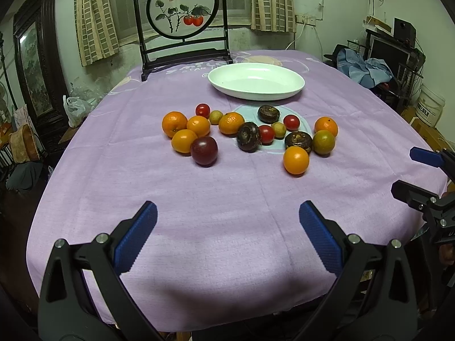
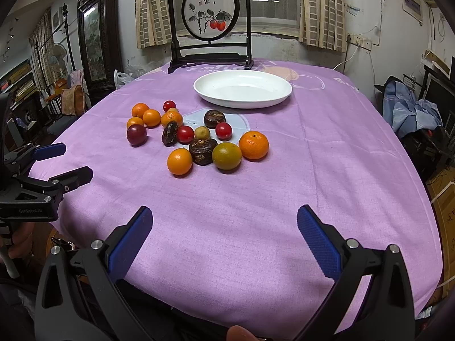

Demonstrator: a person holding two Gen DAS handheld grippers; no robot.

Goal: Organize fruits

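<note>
Both tongs gaping wide and empty: left tongs (image 1: pixel 227 236) and right tongs (image 2: pixel 224 236) poised low over the near edge of the desk (image 1: pixel 227 187), well short of the fruit. Nothing yet in the white dish (image 1: pixel 256 81), bare at the far side, just in front of the painted screen (image 1: pixel 182 14). Fruit strewn across the purple cloth between tongs and dish. Probably best begun from the near edge: the lone orange (image 1: pixel 296 160) for the right side, the dark plum (image 1: pixel 204 151) for the left, each approached from above with jaws straddling the widest part, closed gently to avoid bruising or rolling neighbours, then carried over the pile, not through it. Counted, as far as visible: six orange citrus, one greenish citrus (image 1: pixel 323 142), three cherry tomatoes, two small yellow-green fruits, three dark brown flattened ones, one plum.
</note>
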